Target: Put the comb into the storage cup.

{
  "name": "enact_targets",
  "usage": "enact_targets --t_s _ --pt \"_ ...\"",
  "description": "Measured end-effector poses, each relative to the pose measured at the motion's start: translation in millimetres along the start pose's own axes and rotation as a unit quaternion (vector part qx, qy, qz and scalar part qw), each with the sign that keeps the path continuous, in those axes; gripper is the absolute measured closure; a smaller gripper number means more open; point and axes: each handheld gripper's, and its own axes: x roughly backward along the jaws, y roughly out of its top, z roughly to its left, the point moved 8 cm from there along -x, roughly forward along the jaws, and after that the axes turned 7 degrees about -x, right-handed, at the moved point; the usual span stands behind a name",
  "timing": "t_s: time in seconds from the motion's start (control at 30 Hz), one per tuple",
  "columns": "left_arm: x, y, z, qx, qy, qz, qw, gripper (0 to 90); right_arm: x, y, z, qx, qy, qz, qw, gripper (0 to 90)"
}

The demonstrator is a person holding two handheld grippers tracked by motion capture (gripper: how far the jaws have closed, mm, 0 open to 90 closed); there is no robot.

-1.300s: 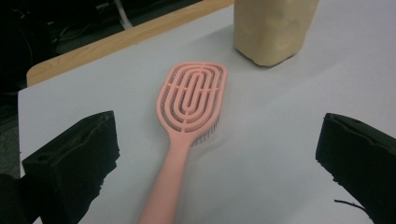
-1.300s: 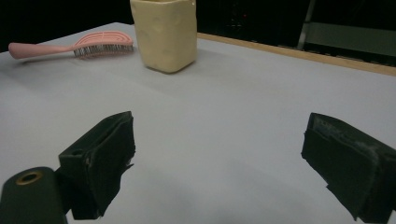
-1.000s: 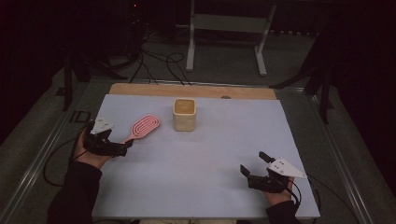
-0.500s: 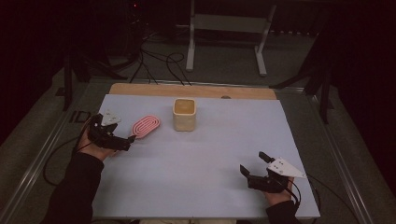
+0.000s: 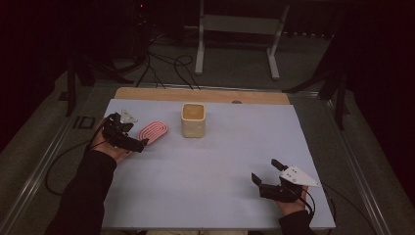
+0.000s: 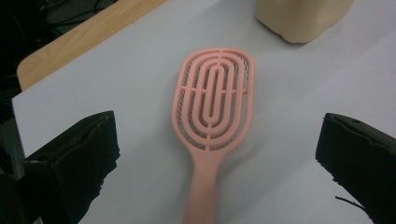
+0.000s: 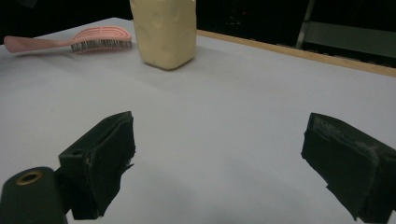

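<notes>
The pink hairbrush [image 6: 212, 121] lies handle-first toward the spread left claw [image 6: 215, 154], head away.

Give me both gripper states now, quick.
Left gripper: open, holding nothing, jaws on either side of the pink hairbrush handle.
Right gripper: open, holding nothing, over bare table.

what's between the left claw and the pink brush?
Nothing. In the left gripper view the open left claw already straddles the handle of the pink brush; just bare white tabletop shows between each jaw and the brush.
</notes>
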Motion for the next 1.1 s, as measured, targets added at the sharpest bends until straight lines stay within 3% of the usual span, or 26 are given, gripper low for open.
enact_targets --t_s 0.27,0.57,0.83,1.1 --pt "-10.3 1.6 1.4 -0.012 0.002 0.023 0.9996 0.0 0.0 0.0 -0.3 0.0 0.0 0.0 1.0 9.4" --pt "-24.2 -1.3 -0.5 -0.005 -0.011 0.04 0.9991 0.0 -0.1 0.0 -0.4 0.0 0.0 0.001 1.0 9.4" --pt "-37.2 -8.4 0.6 0.001 -0.015 0.064 0.9978 0.0 -0.2 -0.2 -0.7 0.0 0.0 0.001 1.0 9.3" --pt "-43.2 -18.9 2.0 -0.002 -0.023 0.101 0.9946 0.0 -0.2 -0.1 -1.1 -0.001 0.0 0.001 1.0 9.4"
